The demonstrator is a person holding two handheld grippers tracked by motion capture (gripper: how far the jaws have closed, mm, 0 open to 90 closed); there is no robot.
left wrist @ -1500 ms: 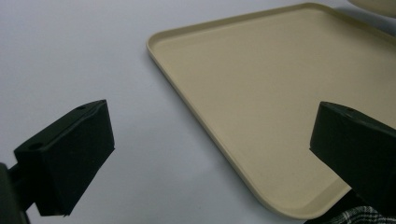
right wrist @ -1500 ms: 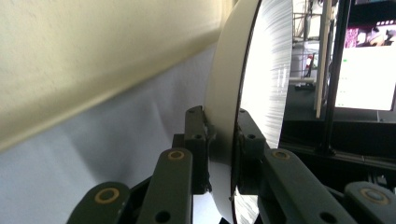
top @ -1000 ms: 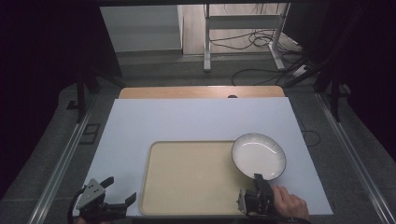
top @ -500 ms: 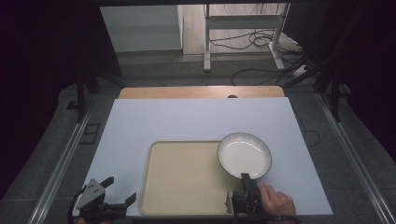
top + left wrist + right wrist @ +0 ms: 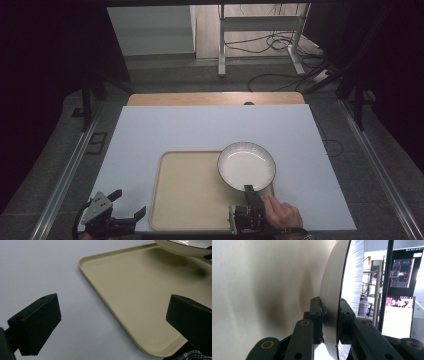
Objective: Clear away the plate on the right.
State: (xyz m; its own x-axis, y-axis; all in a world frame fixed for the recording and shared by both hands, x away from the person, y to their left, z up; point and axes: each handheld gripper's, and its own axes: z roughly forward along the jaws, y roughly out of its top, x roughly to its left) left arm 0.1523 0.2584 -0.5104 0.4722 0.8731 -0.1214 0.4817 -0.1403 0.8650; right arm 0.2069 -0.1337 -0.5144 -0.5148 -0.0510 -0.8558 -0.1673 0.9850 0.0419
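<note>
While clamping the bowl [image 5: 246, 166] rim, right hand-held gripper [image 5: 248, 191] rolls sideways.

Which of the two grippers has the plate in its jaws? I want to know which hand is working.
The right gripper: its jaws pinch the white plate's rim above the beige tray. The left gripper holds nothing, jaws open beside the tray.

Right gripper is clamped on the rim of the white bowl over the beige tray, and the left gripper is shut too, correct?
Not quite: the left gripper is open, its jaws standing wide apart with nothing between them, as the left gripper view shows. The rest holds: the right gripper is clamped on the white bowl's rim over the beige tray.
</note>
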